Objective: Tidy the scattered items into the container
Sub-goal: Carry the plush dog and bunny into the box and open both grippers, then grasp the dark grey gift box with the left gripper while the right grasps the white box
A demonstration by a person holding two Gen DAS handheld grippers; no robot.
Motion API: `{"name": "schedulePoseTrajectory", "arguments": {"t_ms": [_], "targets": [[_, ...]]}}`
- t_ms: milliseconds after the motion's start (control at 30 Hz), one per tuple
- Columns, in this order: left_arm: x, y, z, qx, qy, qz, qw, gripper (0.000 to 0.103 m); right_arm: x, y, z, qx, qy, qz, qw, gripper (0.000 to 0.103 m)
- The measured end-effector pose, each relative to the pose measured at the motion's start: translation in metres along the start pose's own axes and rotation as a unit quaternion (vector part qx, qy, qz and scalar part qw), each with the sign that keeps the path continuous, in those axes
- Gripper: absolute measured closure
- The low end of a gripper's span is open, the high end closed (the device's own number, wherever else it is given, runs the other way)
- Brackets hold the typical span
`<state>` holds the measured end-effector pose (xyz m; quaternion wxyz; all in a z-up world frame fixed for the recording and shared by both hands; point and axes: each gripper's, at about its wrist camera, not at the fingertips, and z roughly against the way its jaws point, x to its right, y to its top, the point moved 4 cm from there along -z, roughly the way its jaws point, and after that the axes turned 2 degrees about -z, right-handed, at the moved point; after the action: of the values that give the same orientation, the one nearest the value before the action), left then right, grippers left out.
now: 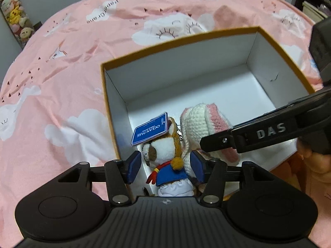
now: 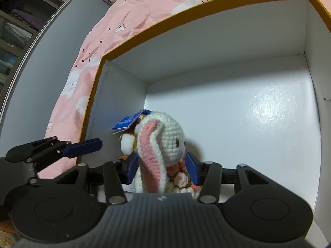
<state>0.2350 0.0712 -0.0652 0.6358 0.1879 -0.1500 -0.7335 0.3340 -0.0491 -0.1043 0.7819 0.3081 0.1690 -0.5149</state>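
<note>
the open cardboard box with white walls and an orange-brown rim (image 1: 206, 39) sits on a pink cloud-print bedspread (image 1: 62, 72), and both toys stand inside it at its near left corner. the small brown-and-white plush animal in a blue top, with a blue paper tag (image 1: 165, 155), stands between the blue pads of the left gripper (image 1: 165, 165), and gaps show on either side, so the jaws are parted and nothing is held. the cream crocheted rabbit with pink-lined ears (image 2: 163, 144) stands just beside it, toward the box's middle, between the pads of the right gripper (image 2: 163, 169); these too stand clear of the yarn, so it looks let go.

the risk now is in pulling out. the toys stand close, perhaps touching, and both look top-heavy, so a pad that catches the rabbit's hanging ear or the plush's tag could drag a toy up or tip it over. the two grippers crowd one corner and could knock each other or the near wall, shifting the light box on the soft bedding.
</note>
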Motion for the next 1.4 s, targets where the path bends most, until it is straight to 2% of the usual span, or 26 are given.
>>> {"name": "schedulePoseTrajectory", "arguments": {"t_ms": [67,100,200,467,733,900,1067,1200,1300,1400], "targets": [[-0.005,-0.001,0.008,0.014,0.001,0.011,0.9998,0.046,-0.001,-0.001,-0.002,-0.003,-0.004,0.002,1.0,0.052],[-0.007,-0.002,0.01,0.019,0.003,0.017,0.9997,0.048,0.0,-0.002,-0.004,-0.007,-0.004,0.0,1.0,0.057],[-0.011,-0.004,0.017,0.026,0.003,0.027,0.9993,0.048,-0.001,-0.003,-0.01,-0.008,-0.006,-0.004,1.0,0.06],[-0.001,-0.013,0.031,0.045,-0.004,0.032,0.9984,0.048,-0.006,-0.005,-0.004,0.001,-0.022,0.016,1.0,0.058],[0.017,-0.026,0.066,0.091,-0.031,0.034,0.9948,0.048,-0.03,-0.018,0.059,0.09,-0.039,0.105,0.99,0.054],[0.03,-0.039,0.087,0.12,-0.048,0.038,0.9909,0.048,-0.035,-0.048,0.101,0.132,-0.051,0.151,0.978,0.054],[0.044,-0.059,0.103,0.143,-0.052,0.032,0.9878,0.048,-0.027,-0.085,0.135,0.165,-0.068,0.156,0.971,0.052],[0.046,-0.076,0.105,0.137,-0.051,0.051,0.988,0.047,-0.014,-0.108,0.151,0.187,-0.095,0.127,0.969,0.049],[0.04,-0.091,0.099,0.107,-0.034,0.1,0.9886,0.047,0.0,-0.129,0.159,0.194,-0.117,0.099,0.969,0.049],[0.031,-0.108,0.088,0.073,-0.02,0.159,0.9844,0.046,0.01,-0.147,0.157,0.189,-0.135,0.078,0.97,0.048]]}}
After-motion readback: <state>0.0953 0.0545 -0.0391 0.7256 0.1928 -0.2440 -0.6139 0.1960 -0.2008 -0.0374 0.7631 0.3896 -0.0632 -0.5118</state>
